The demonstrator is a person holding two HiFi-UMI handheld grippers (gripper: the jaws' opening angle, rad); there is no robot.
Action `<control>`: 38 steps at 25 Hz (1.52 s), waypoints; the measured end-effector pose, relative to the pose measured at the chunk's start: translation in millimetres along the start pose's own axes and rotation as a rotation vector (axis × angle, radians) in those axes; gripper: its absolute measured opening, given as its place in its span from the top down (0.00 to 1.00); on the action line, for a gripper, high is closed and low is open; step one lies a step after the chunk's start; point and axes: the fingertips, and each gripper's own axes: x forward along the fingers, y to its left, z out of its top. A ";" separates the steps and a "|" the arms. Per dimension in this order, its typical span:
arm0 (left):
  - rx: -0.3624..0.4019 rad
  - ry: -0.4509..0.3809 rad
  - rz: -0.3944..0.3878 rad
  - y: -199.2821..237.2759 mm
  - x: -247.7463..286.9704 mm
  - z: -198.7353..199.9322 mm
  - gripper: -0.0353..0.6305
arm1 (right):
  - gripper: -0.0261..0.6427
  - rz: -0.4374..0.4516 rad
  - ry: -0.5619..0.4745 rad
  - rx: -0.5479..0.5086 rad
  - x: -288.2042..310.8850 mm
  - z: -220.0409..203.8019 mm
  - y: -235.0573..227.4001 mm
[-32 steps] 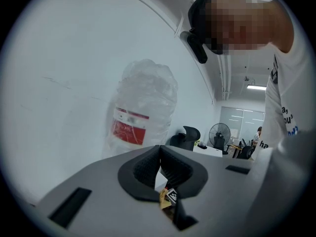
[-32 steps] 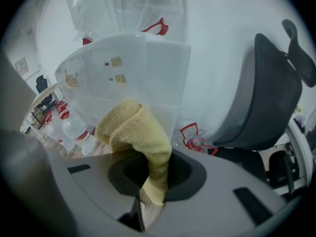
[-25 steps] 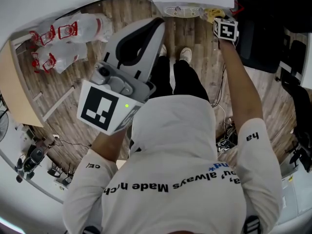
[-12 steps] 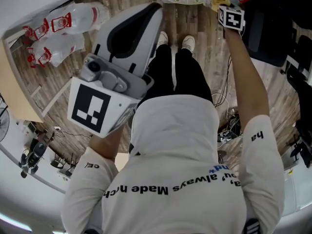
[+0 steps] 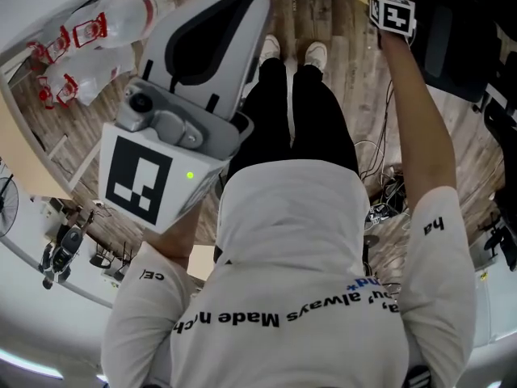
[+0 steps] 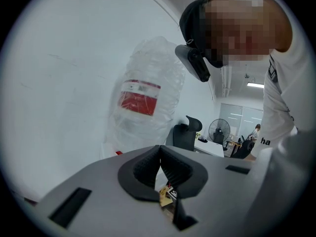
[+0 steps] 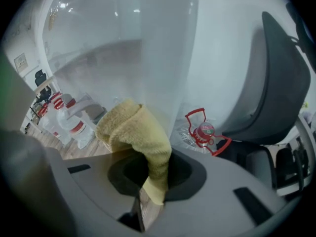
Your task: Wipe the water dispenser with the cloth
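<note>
Two grippers, one cloth, one water dispenser. Right gripper (image 7: 153, 174) clenched on the yellow cloth (image 7: 133, 130), pinched low between the jaws. Bunched end of the cloth rising toward 11 o'clock, just beside the clear wall of the water dispenser (image 7: 123, 43); touching or not, hard to tell. Left gripper (image 6: 161, 159) with jaws pressed together, nothing between. At least two spare water bottles (image 5: 105, 23) on the wooden floor (image 5: 339, 23), at 10 o'clock in the head view.
</note>
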 end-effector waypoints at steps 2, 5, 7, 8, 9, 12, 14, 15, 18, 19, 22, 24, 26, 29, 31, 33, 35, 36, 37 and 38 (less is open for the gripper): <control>-0.001 0.007 0.003 3.9 1.0 -5.9 0.92 | 0.86 0.000 0.003 0.000 5.2 -2.7 -0.6; 0.015 0.025 0.006 11.1 1.2 -18.1 0.92 | 0.86 -0.001 0.011 -0.006 14.0 -8.2 -0.4; 0.029 0.030 0.005 14.4 2.1 -25.0 0.92 | 0.86 -0.002 0.016 -0.011 20.4 -11.7 -1.2; 0.032 0.033 0.006 15.6 2.7 -27.8 0.92 | 0.86 -0.002 0.018 -0.014 23.4 -13.4 -1.7; 0.030 0.036 0.008 16.6 3.5 -30.2 0.92 | 0.86 -0.002 0.020 -0.016 26.2 -15.2 -2.1; 0.009 0.036 0.010 17.2 6.9 -34.0 0.92 | 0.86 0.000 0.026 -0.016 34.1 -20.8 -2.8; -0.002 0.035 0.012 17.7 8.7 -35.9 0.92 | 0.86 0.002 0.033 -0.011 39.9 -24.3 -2.9; -0.002 0.036 0.013 18.5 8.9 -36.8 0.92 | 0.86 0.003 0.037 -0.009 42.8 -25.7 -2.6; -0.002 0.041 0.016 21.2 7.9 -39.5 0.92 | 0.86 0.004 0.050 -0.011 51.2 -30.1 -0.5; -0.002 0.042 0.017 21.7 7.7 -40.6 0.92 | 0.86 0.005 0.053 -0.010 53.8 -31.6 0.1; 0.000 0.045 0.019 21.2 8.4 -44.7 0.92 | 0.86 0.005 0.056 -0.002 60.3 -35.4 0.1; 0.001 0.048 0.019 19.3 9.5 -47.0 0.92 | 0.86 0.005 0.063 0.008 64.3 -38.7 -0.7; 0.002 0.051 0.018 17.6 10.5 -48.6 0.92 | 0.86 0.008 0.066 0.020 67.5 -41.8 -1.4; 0.000 0.053 0.020 18.2 9.2 -49.1 0.92 | 0.86 0.012 0.057 0.032 67.8 -43.3 -2.5; 0.003 0.055 0.025 20.9 5.8 -48.5 0.92 | 0.86 0.015 0.041 0.049 62.6 -40.7 -2.7; 0.012 0.061 0.032 22.9 2.0 -50.0 0.92 | 0.86 0.013 0.015 0.075 52.8 -37.6 -4.5; 0.010 0.060 0.037 23.0 0.4 -50.6 0.92 | 0.86 0.008 -0.016 0.106 39.1 -34.4 -8.0; 0.005 0.057 0.039 22.7 0.3 -50.2 0.92 | 0.86 0.004 -0.032 0.119 30.8 -32.5 -9.8; 0.001 0.054 0.041 22.7 0.3 -49.6 0.92 | 0.86 -0.002 -0.050 0.130 21.6 -30.3 -11.4; -0.003 0.051 0.044 22.7 0.2 -49.0 0.92 | 0.86 -0.008 -0.069 0.138 11.4 -27.6 -12.6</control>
